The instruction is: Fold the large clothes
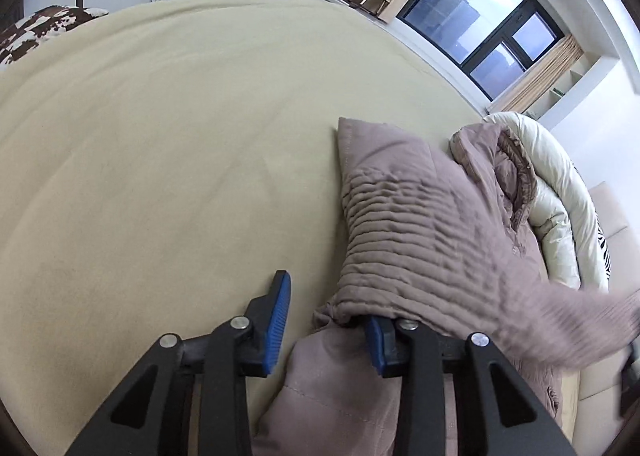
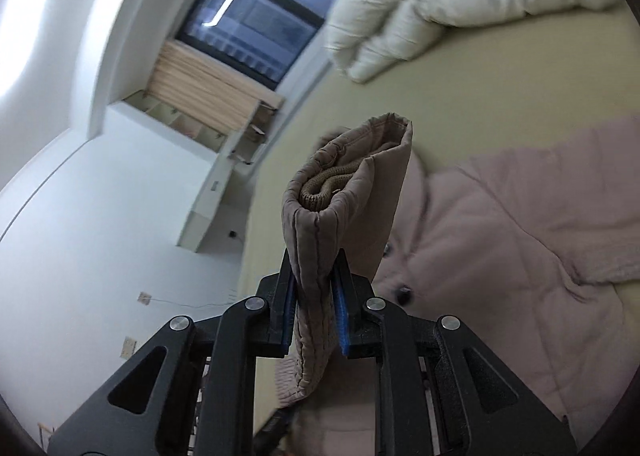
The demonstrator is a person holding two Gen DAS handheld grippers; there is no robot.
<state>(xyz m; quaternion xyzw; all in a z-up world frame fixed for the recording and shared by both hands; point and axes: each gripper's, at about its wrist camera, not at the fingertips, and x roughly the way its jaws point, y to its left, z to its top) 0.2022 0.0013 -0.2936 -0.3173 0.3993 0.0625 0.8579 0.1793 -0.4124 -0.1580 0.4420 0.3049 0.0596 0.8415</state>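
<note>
Mauve padded coat (image 1: 420,224) on the beige bed (image 1: 160,156), lying right of and under the left tongs (image 1: 326,330) | left tongs part-open, a fold between the pads, unpinched | right view: right tongs (image 2: 316,320) clenched on the sleeve cuff (image 2: 340,192), held above the coat's buttoned front, nearer arm for the fold

Matt quilted cloth coat (image 1: 420,224), ribbed knit cuff (image 2: 326,186), glossy padded duvet (image 1: 552,200), ridged blue fingers (image 1: 280,320).
</note>
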